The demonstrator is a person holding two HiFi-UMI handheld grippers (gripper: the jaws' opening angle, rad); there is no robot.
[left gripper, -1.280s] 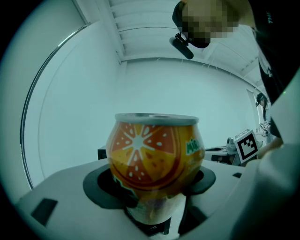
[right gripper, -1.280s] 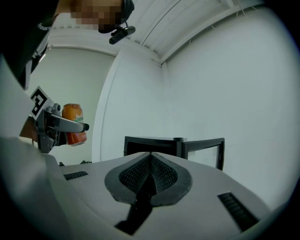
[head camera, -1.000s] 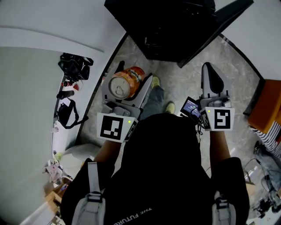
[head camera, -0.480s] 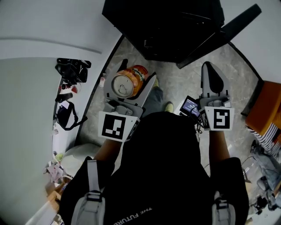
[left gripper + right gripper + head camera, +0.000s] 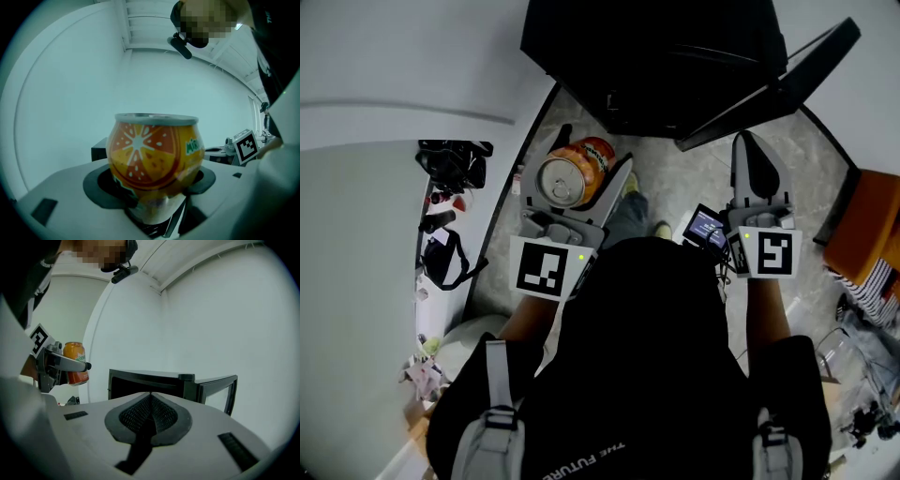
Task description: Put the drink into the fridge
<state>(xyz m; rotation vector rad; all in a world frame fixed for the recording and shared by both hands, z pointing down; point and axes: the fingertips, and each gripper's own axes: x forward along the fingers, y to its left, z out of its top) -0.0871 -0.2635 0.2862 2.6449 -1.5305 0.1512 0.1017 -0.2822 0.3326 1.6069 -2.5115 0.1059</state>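
We clamp the orange, silver-topped drink can (image 5: 154,159) upright in our left gripper (image 5: 589,161), short of the black box-shaped fridge (image 5: 656,56); its door (image 5: 778,84) stands open and its inside is too dark to read. Our right gripper's (image 5: 751,150) jaws meet.

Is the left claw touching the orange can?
Touching. The left gripper view shows the left claw closed on the orange can, with both sides pressed against its body.
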